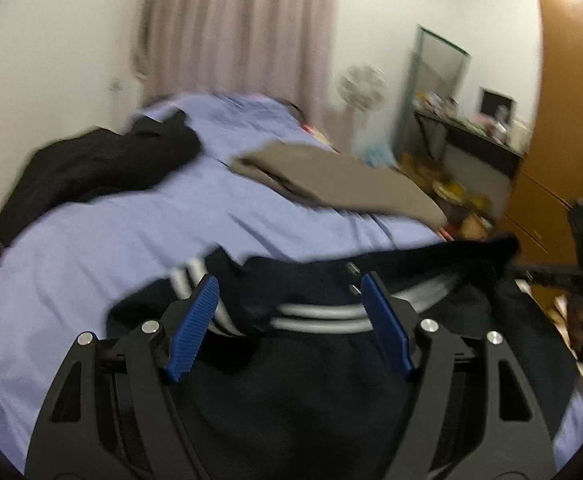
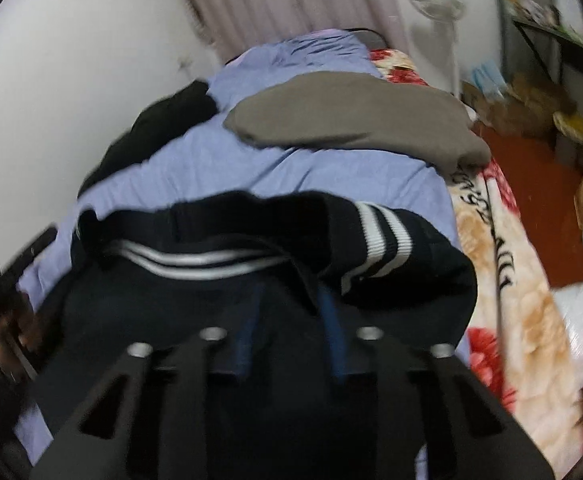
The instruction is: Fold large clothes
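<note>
- Navy striped jacket (image 1: pixel 291 360) lay on the blue bed sheet (image 1: pixel 131 240).
- Left tongs (image 1: pixel 287 328) gaped, gripping nothing.
- Right tongs (image 2: pixel 291 312) clamped jacket; brown garment (image 2: pixel 351 120) at 12 o'clock.

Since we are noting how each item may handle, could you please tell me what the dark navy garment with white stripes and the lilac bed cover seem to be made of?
Dark navy garment with white stripes: seemingly a matte knit, judging by its ribbed striped trim. Lilac bed cover: probably thin woven cotton, matte with fine creases; blur leaves both uncertain.
</note>
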Motion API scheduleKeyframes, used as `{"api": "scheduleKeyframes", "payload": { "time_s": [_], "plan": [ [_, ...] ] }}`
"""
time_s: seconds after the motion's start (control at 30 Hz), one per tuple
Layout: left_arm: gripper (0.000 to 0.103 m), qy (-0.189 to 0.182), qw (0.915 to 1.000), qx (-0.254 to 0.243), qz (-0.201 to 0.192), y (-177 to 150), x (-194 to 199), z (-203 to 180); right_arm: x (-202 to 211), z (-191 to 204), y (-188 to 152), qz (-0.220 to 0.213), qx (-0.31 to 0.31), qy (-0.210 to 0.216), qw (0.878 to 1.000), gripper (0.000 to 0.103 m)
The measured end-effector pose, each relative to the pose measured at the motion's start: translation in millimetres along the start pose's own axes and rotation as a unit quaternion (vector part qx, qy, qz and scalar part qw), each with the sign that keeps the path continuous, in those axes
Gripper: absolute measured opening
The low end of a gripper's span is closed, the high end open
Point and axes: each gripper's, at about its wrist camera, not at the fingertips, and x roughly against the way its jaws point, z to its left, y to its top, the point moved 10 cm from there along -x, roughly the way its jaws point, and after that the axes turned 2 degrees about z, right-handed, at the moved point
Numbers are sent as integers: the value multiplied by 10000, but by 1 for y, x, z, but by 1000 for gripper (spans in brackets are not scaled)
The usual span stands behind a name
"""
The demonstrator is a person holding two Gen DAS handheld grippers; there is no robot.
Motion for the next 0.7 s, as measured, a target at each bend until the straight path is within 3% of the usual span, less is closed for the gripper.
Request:
{"api": "scheduleKeyframes", "payload": {
  "time_s": [0.1, 0.17, 0.33, 0.43, 0.53, 0.63, 0.7],
  "plan": [
    [71, -390, 9968, -345, 607, -20, -20, -20, 9, 22, -4, 27, 598, 123, 9981, 19],
    [71, -341, 9946, -451, 872, -34, -34, -21, 14, 31, -5, -48, 916, -1, 9958, 19],
    [71, -52, 9850, 260, 1703, -57, -74, 18, -6, 14, -19, 304, 816, -151, 9961, 19],
    [71, 286, 9831, 583, 1712, -58, -85, 48, -21, -10, -25, 447, 747, -445, 9952, 19],
    [71, 669, 9860, 522, 1436, -41, -90, 73, -24, -59, -13, 218, 219, -878, 9957, 19],
    [71, 644, 9852, 487, 1511, -40, -105, 77, -25, -90, 2, 2, -599, -505, 9969, 19],
    [71, 726, 9849, 392, 1521, -41, -114, 76, -32, -92, 9, 41, -601, -437, 9972, 19]
  ]
}}
